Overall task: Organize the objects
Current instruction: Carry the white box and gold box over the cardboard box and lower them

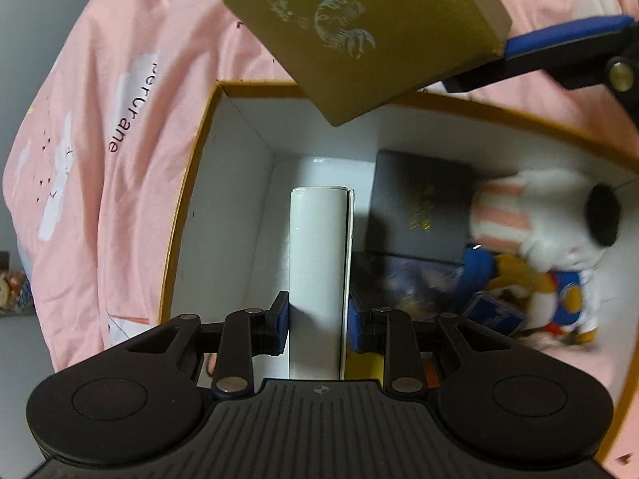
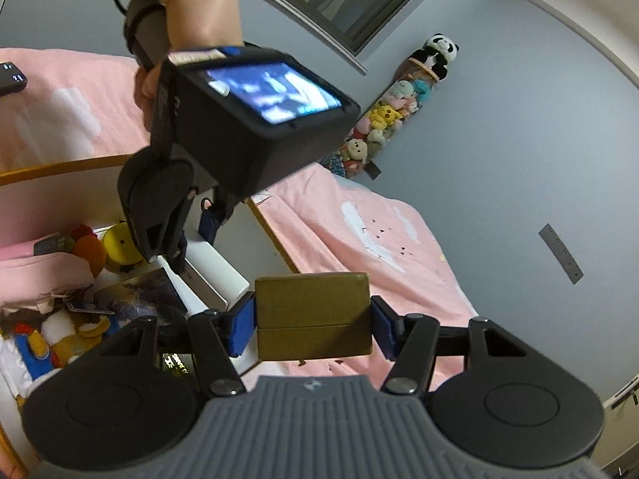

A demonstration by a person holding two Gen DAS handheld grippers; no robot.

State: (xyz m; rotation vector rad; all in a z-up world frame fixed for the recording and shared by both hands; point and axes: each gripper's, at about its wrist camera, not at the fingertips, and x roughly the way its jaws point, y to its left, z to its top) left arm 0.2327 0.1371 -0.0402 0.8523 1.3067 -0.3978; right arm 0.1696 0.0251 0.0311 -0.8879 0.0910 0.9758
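Observation:
My left gripper [image 1: 317, 319] points down into a large white-walled storage box with an orange rim [image 1: 207, 119]. It is shut on an upright white box [image 1: 317, 247], blue pads pressing both sides. Above it hangs an olive-gold box with an embossed drawing [image 1: 359, 40], with a blue pad [image 1: 559, 36] of the right gripper against its edge. In the right wrist view, my right gripper [image 2: 313, 319] is shut on the gold box [image 2: 313, 299] over the pink bedspread. The left gripper [image 2: 191, 235], held by a hand [image 2: 199, 20], stands over the white box [image 2: 215, 275].
Inside the storage box lie a black book [image 1: 419, 207], a dark illustrated book [image 1: 407, 283], a white striped plush [image 1: 539, 215] and a duck plush [image 1: 567, 299]. A pink bedspread [image 1: 120, 159] surrounds the box. Plush toys [image 2: 383, 119] hang on the grey wall. A phone [image 2: 10, 78] lies on the bed.

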